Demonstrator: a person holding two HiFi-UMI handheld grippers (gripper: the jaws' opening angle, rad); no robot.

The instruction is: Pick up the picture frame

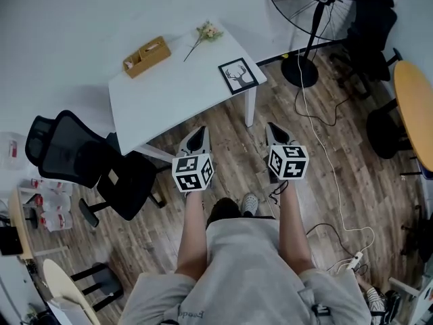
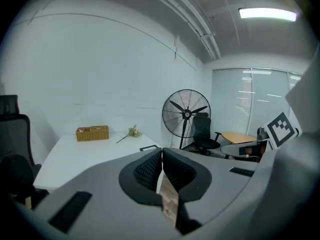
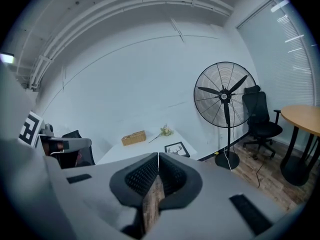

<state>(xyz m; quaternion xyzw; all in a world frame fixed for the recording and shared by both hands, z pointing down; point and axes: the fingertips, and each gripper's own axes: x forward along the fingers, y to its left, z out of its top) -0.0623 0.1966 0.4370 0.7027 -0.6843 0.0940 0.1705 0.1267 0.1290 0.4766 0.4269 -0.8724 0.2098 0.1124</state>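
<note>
Both tools are held out ahead of you over the wood floor (image 1: 226, 158), short of the table. The left gripper (image 1: 197, 135) has its jaws pressed together with nothing between them, and the right gripper (image 1: 276, 133) is likewise closed and empty. That is the first hazard: reach the frame with either claw shut and you will shove it rather than take it, so the jaws must part before contact. On your left, the black office chair (image 1: 88, 161) stands close against the near side of the white table (image 1: 169, 93), where a careless approach could catch it with the left tool or your leg. On your right, a white cable (image 1: 323, 144) trails across the floor, and a step that way risks a snag. The picture frame (image 1: 238, 75) lies flat at the table's near right corner, just beside both edges and well apart from both grippers. In my judgement this is the main risk. A flat frame offers the pads little to get under, and any push toward the right or toward you could slide it off the corner onto the floor. A pinch on one rim alone may let it tilt and slip out. Farther back, the wicker basket (image 1: 146, 56) and the flower sprig (image 1: 206, 34) sit by the far edge, well apart from the frame. Only an overreach would disturb them. The standing fan (image 1: 314, 5) is beyond the table's right end — keep the right tool clear of its pole.
</note>
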